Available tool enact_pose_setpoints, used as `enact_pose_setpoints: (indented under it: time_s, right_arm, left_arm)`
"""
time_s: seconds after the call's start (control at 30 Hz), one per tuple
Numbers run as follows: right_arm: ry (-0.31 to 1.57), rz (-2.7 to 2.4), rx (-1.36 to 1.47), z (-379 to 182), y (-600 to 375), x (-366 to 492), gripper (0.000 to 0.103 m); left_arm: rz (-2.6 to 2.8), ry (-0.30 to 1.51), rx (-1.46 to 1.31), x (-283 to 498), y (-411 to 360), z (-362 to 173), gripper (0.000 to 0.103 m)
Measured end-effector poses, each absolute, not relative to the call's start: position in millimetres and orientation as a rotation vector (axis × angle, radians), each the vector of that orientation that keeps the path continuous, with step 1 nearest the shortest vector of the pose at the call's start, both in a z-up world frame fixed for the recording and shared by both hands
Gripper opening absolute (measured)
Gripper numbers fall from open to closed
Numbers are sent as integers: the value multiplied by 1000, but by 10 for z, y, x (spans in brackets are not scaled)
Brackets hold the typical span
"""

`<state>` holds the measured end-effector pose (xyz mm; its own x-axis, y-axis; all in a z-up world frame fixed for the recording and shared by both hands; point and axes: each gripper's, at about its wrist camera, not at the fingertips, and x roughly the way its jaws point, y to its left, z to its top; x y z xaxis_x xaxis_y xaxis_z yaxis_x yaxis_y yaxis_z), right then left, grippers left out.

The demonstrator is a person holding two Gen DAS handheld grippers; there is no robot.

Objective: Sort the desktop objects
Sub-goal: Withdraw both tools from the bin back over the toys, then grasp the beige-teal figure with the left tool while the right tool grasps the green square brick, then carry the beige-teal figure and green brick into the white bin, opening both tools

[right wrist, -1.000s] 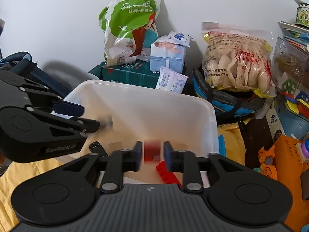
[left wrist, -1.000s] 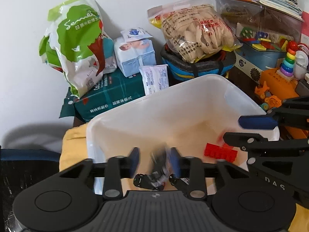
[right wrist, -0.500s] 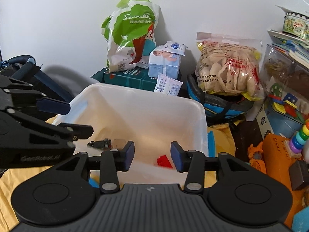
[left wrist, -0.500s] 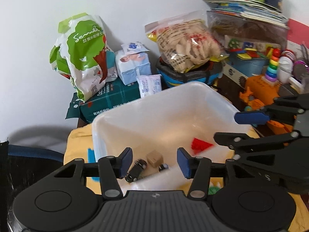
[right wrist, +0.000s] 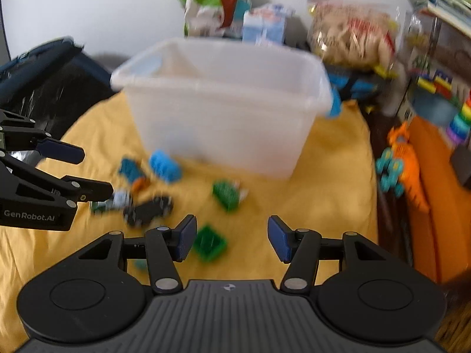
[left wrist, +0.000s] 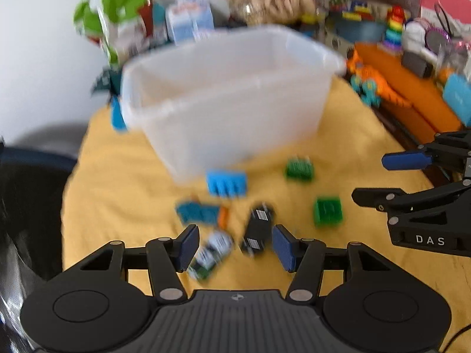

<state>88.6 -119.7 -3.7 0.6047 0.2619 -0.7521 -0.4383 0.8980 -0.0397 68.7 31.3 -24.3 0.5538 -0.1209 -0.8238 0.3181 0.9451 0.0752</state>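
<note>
"DAS" marks the right gripper and "GenRobot.AI" the left gripper, both with jaws spread, just widened and gripping nothing. Before the translucent white plastic bin on the yellow cloth, a black toy car lies between the left fingers; a dark green square building block lies just beside the right gripper's left finger.
</note>
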Motion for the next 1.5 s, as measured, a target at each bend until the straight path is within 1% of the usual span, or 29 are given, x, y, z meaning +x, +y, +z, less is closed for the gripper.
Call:
enact_pose_setpoints:
  time_s: [0.2, 0.43, 0.47, 0.5, 0.53, 0.7, 1.0, 1.2, 1.23, 1.27, 1.3, 1.33, 1.5]
  right_arm:
    - [845, 391, -212, -142, -1322, 768, 57]
    - [827, 351, -211, -122, -1541, 692, 57]
    - [828, 344, -208, -130, -1571, 698, 57]
    - [832, 338, -202, -139, -1603, 700, 57]
    - [837, 334, -198, -149, -1626, 707, 57]
    - [837, 379, -216, -202, -1596, 748, 57]
    - [857, 562, -348, -483, -1061, 979, 57]
    - [890, 549, -378, -653, -862, 1214, 58]
    - [899, 549, -370, -679, -865, 1230, 58]
    - [904, 552, -353, -688, -881, 1238, 54]
    - [909, 562, -330, -688, -901, 1233, 47]
    - [914, 564, -315, -682, -916, 1216, 45]
    - [913, 555, -321, -611, -975, 1080, 45]
  left_arm:
    - [-302, 1007, 191, 598, 88, -455, 59]
    - [-285, 1092, 107, 797, -122, -782, 58]
    - [-277, 1102, 97, 837, -128, -827, 48]
    - [-270, 1116, 92, 876, -132, -873, 31]
    - [-263, 1123, 94, 899, -130, -907, 29]
    - [-264, 1121, 148, 858, -51, -891, 29]
    - [-274, 1138, 129, 697, 364, -820, 29]
    - [-284, 1127, 135, 678, 404, -789, 29]
    - [-289, 1125, 135, 674, 401, -784, 29]
    - [-293, 1123, 137, 671, 397, -780, 29]
    - [-297, 1123, 139, 669, 390, -776, 29]
    - [-300, 1122, 141, 671, 366, -774, 29]
    - [-328, 1094, 158, 652, 304, -676, 29]
